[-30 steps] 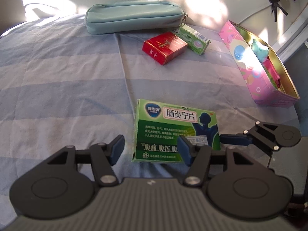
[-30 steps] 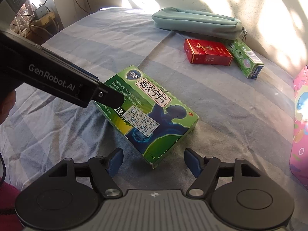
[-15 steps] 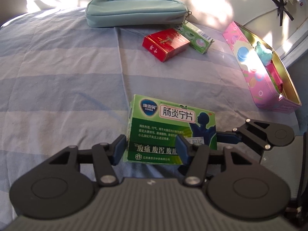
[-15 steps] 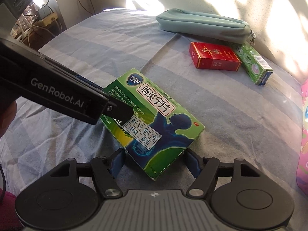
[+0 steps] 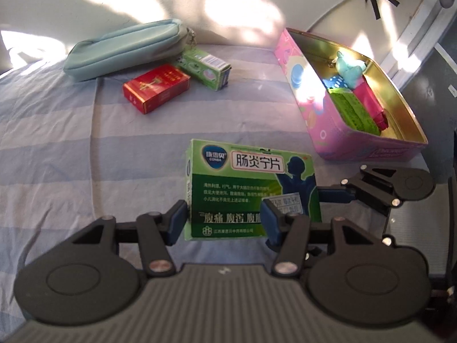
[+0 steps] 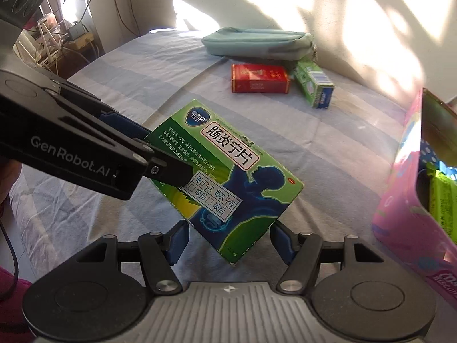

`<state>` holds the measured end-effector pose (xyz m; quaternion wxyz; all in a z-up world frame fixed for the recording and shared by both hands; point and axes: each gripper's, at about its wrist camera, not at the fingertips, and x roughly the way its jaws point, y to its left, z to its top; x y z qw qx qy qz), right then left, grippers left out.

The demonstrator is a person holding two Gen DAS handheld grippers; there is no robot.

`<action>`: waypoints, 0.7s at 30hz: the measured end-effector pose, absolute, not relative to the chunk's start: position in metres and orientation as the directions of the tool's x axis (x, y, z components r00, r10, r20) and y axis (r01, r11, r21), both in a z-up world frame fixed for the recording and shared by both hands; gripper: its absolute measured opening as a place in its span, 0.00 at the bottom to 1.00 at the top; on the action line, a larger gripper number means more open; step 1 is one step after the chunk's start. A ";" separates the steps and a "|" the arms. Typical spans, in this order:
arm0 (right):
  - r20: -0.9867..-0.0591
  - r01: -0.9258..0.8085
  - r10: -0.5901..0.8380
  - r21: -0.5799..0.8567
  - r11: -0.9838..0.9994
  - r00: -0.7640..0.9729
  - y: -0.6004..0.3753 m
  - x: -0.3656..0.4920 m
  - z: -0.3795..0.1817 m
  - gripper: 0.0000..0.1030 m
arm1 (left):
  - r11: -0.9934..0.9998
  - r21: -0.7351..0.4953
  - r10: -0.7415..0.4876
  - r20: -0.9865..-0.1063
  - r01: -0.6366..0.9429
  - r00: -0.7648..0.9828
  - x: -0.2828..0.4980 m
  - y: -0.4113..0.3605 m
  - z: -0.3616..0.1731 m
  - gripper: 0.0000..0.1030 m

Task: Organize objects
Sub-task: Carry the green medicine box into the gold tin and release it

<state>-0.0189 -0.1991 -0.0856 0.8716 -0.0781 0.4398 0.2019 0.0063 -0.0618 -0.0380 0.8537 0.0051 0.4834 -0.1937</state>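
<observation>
Left claw: black linkages, blue pads; silver screws; white "GenRobot.AI" marking.

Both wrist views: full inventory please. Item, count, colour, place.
medicine box: 1, green with blue figure, front centre, lifted and tilted
flat box: 1, red, far side of the sheet
small carton: 1, light green, beside the red box, against the pouch
zip pouch: 1, pale teal, by the wall
tin: 1, pink outside, gold inside, right, open
tin contents: teal toy, green pack, magenta item, blue dotted item
bedsheet: 1, blue and white stripes, under everything
left gripper: 1, black, jaws on the medicine box
right gripper: 1, black, jaws open around the box's near corner
</observation>
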 end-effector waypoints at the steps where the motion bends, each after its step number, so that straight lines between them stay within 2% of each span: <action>1: -0.779 -0.412 0.283 0.034 0.910 0.560 -0.209 -0.022 -0.079 0.61 | 0.923 -0.171 -0.330 -0.815 0.345 0.477 0.006 -0.070 -0.029 0.56; 5: -0.717 -0.364 0.271 0.025 0.931 0.642 -0.252 -0.032 -0.057 0.61 | 0.908 -0.139 -0.348 -0.775 0.395 0.528 0.002 -0.110 -0.002 0.56; 11: -0.632 -0.230 0.176 -0.003 0.973 0.755 -0.321 -0.054 -0.034 0.61 | 0.854 -0.099 -0.418 -0.717 0.511 0.558 -0.001 -0.182 0.024 0.56; 21: -0.625 0.021 -0.050 -0.053 0.998 0.779 -0.424 -0.064 -0.049 0.61 | 0.732 -0.068 -0.510 -0.714 0.678 0.479 0.026 -0.307 0.015 0.56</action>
